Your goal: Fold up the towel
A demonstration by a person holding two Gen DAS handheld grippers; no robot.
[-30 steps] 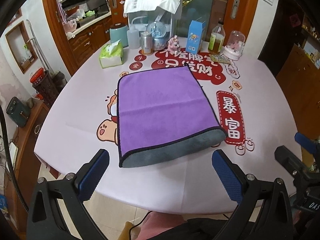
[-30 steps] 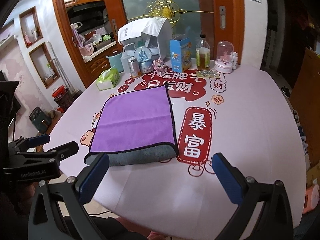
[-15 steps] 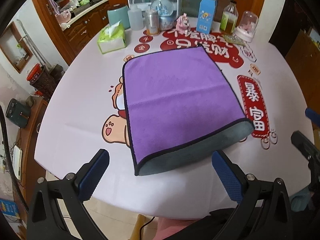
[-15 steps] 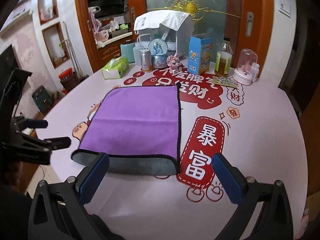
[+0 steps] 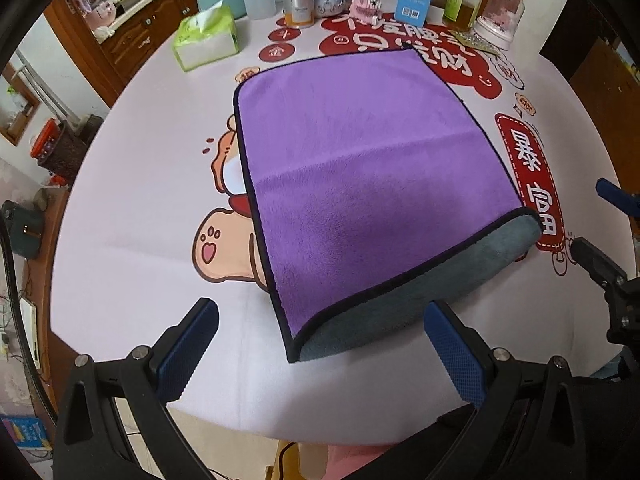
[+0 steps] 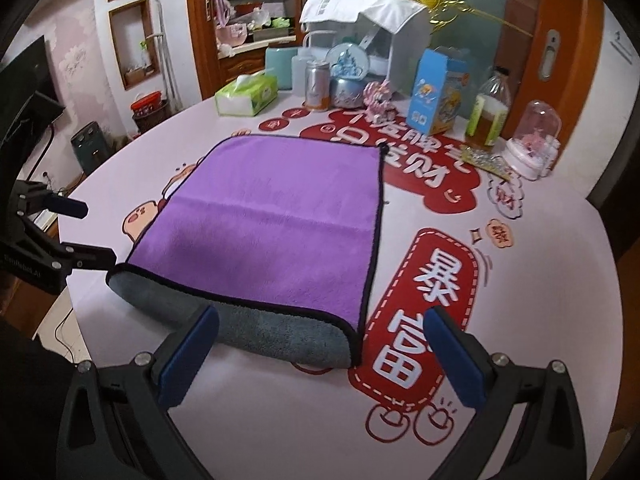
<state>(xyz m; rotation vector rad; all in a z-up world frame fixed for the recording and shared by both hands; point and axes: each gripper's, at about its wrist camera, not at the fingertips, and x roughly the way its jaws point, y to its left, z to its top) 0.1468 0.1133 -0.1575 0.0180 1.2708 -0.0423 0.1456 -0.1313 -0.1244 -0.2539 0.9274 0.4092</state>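
Observation:
A purple towel (image 5: 360,168) with a grey underside and black edging lies flat on the round table, its near edge curled under so the grey shows. It also shows in the right wrist view (image 6: 272,224). My left gripper (image 5: 320,352) is open and empty, hovering just above the towel's near left corner. My right gripper (image 6: 320,356) is open and empty, just above the towel's near right corner. Each gripper shows at the edge of the other's view.
The table (image 5: 120,264) has a pink printed cloth with red characters. At the far side stand a green tissue box (image 5: 206,38), a can (image 5: 298,2), a snow globe (image 6: 347,76), a blue carton (image 6: 434,94), a bottle (image 6: 490,110) and a white appliance (image 6: 380,28).
Both grippers have moved forward and down toward the towel's near edge. The towel has not moved.

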